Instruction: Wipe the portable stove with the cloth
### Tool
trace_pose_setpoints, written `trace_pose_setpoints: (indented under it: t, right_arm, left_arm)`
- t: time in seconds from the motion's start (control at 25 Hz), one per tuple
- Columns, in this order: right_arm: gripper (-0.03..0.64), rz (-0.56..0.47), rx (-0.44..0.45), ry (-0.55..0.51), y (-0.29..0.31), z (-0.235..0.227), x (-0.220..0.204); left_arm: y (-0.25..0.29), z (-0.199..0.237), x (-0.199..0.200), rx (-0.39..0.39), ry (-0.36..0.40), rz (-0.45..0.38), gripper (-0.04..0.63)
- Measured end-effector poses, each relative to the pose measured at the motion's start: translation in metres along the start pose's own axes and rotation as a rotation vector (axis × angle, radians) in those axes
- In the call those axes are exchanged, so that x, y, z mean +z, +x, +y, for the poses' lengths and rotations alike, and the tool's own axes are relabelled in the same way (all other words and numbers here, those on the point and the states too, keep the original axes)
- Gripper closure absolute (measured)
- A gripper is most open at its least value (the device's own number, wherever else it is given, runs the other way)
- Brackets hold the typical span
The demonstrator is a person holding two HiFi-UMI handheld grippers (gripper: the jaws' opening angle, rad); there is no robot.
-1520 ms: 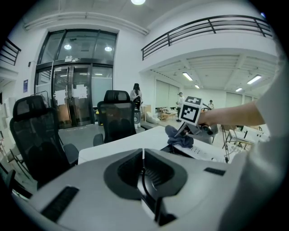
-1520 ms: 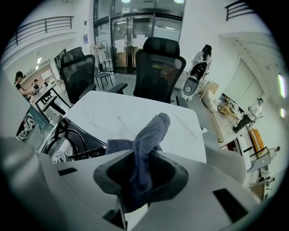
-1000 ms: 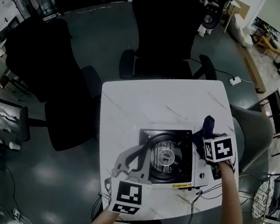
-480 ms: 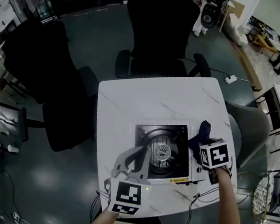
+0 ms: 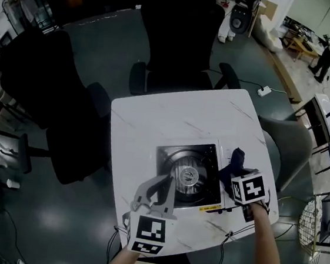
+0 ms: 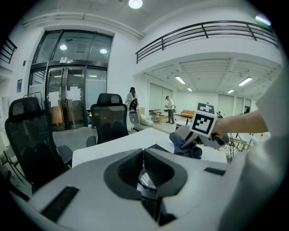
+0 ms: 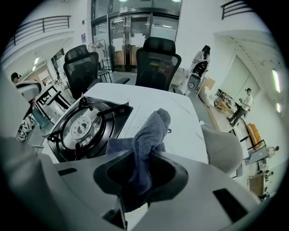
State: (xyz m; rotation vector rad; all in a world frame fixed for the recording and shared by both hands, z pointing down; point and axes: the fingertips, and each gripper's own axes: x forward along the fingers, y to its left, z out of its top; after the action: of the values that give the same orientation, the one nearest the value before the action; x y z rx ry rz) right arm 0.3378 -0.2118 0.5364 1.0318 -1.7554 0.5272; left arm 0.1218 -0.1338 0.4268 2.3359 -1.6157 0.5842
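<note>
- Head view: the portable stove (image 5: 191,176) sits on the near right part of the white table (image 5: 148,120). The right gripper (image 5: 236,173) has the dark cloth (image 5: 234,163) bunched up at the stove's right edge, around the lighter side panel. My guess is the wiping is under way or only starting on that side. The black top and burner ring have no cloth on them, so most of the surface looks left to do, though I can't judge clean vs dirty from up here. The left gripper (image 5: 161,187) is over the stove's front left corner, and I can't tell if it's touching
- Left gripper view: the left gripper (image 6: 144,155) has its jaws pressed together with nothing between them, so it's only hovering or steadying. Across the table you can see the cloth (image 6: 186,148) hanging in a lump from the right gripper (image 6: 195,140)
- Right gripper view: the right gripper (image 7: 135,160) is clamped on the cloth (image 7: 148,133), which is a crumpled grey-blue towel sticking up and out past the jaws. The stove (image 7: 86,126) is just to its left, with a round silver burner, black pan supports and a dark, fairly shiny top
</note>
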Motion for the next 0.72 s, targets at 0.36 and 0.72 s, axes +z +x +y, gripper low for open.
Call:
trace_pose_setpoints:
  t: [0.36,0.72]
  right_arm:
    - [0.518,0.026,-0.026,0.040,-0.011,0.007,-0.024]
    - [0.518,0.051,-0.063,0.069,-0.023,0.016,-0.052]
  left_arm:
    - [-0.009,0.002,-0.005,-0.034,0.000,0.006,0.574]
    - [-0.017,0.000,-0.006,-0.078,0.026,-0.001,0.574]
